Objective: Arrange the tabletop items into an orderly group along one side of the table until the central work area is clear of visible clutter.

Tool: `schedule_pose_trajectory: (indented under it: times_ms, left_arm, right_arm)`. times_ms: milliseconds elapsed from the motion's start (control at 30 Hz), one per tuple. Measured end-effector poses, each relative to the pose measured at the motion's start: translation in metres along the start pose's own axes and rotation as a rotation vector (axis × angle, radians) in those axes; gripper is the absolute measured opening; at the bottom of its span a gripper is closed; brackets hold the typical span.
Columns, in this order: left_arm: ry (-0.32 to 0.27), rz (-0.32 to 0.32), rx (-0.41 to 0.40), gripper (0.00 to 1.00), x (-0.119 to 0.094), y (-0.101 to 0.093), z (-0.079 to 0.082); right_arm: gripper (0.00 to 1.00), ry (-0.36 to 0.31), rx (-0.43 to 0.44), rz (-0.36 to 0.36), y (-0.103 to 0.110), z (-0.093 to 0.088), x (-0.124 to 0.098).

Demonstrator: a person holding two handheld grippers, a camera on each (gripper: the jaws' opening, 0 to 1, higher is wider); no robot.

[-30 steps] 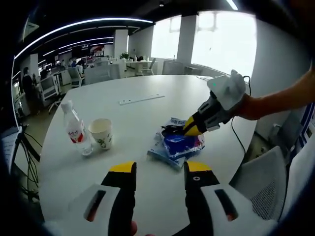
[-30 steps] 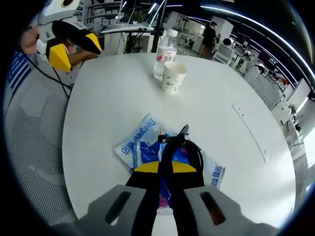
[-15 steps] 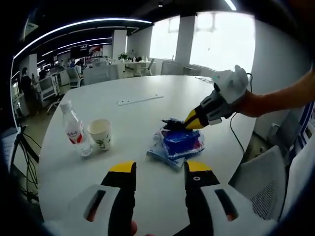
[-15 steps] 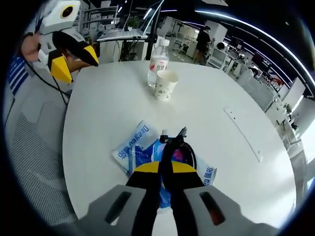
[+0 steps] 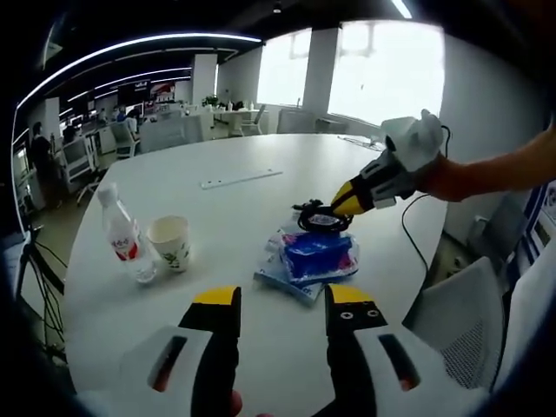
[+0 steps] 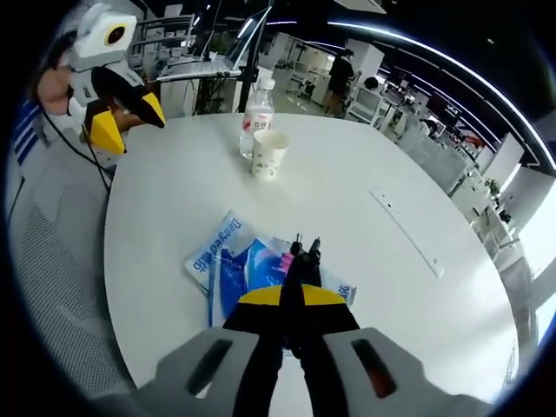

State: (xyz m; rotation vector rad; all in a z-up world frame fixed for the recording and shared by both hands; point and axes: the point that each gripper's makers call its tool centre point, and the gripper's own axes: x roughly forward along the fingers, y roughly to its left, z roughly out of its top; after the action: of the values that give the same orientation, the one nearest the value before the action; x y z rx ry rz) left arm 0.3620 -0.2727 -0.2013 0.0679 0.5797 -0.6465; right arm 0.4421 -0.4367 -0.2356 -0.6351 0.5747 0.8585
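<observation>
Because the clutter must move aside, the right gripper (image 5: 340,201) pinches a coiled black cable (image 5: 320,215) just above the blue packets (image 5: 308,258) mid-table (bottle (image 5: 122,243) and cup (image 5: 170,243) wait far left); the left gripper (image 5: 282,300) hovers wide.

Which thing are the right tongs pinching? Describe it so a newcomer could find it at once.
Start at the round white table and find the pile of blue-and-white packets near the edge by the grey chair. Above that pile hangs a small black coiled cable, pinched in the right tongs. It is the one dark, looped thing there; the packets are flat and blue, and the paper cup and water bottle stand apart.
</observation>
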Motion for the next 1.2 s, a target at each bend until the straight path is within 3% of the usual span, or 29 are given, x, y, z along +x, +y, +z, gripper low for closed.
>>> schedule_pose_trajectory:
  times_ms: [467, 1200]
  left_arm:
    - [0.005, -0.036, 0.02, 0.38, 0.013, -0.011, 0.005]
    - [0.018, -0.046, 0.026, 0.38, 0.021, -0.019, 0.006]
  right_arm:
    - [0.0, -0.004, 0.025, -0.089, -0.031, -0.014, -0.028]
    - [0.0, 0.073, 0.095, -0.197, -0.069, -0.077, -0.066]
